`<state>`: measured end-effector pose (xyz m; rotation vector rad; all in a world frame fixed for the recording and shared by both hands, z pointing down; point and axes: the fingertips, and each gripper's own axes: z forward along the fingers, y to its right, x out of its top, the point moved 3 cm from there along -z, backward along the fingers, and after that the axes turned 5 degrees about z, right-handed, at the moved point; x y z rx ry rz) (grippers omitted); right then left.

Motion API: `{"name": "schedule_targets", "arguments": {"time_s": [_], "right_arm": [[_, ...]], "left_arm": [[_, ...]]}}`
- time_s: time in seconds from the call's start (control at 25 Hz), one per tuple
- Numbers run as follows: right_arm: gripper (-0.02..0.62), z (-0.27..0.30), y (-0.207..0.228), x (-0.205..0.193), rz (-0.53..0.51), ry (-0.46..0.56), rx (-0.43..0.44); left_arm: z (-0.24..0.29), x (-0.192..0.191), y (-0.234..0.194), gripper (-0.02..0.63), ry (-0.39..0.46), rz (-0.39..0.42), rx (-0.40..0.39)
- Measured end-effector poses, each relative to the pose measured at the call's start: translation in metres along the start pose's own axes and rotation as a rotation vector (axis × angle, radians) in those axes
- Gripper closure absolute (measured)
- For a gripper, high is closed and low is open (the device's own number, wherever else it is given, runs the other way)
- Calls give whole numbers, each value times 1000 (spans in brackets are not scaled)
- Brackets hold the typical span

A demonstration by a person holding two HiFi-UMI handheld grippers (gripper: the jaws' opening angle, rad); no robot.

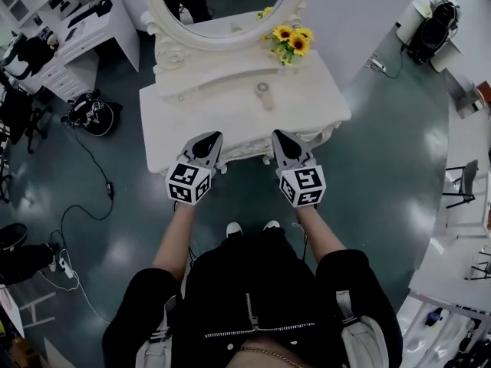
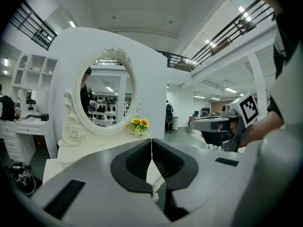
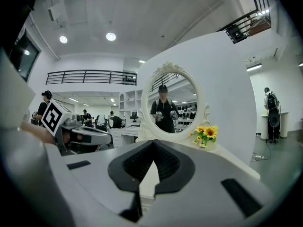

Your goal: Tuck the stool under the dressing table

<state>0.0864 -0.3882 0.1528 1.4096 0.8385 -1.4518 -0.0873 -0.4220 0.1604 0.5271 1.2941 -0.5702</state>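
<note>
Since both pairs of jaws are pressed together on nothing, the left gripper (image 2: pixel 151 142) and right gripper (image 3: pixel 152 144) carry no load; each is held about level, side by side, just near the front edge of the dressing table (image 1: pixel 230 110). No stool shows in any view. It is probably already under the top and hidden by it, though that cannot be confirmed. Main risk, as judged: with the stool out of sight, a leg left sticking out could catch the person's shoes (image 1: pixel 234 228), which stand close to the near edge. A forward drift of either gripper could also strike the carved front edge, or reach the small jar (image 1: pixel 264 95) mid-top. The sunflowers (image 1: pixel 292 43) sit far right by the mirror frame (image 1: pixel 156 18), well clear. Open floor lies right and near. The left side is tighter, with a cable (image 1: pixel 98 169), a black bag (image 1: pixel 92 114) and a white drawer unit (image 1: pixel 80 48).
</note>
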Motion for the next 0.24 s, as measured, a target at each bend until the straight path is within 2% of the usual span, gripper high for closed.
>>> {"name": "schedule_targets", "arguments": {"time_s": [0.24], "right_arm": [[592,-7,-7,2,-6,12,-5]], "left_arm": [[-5,4,1,584,8,9,-6]]}}
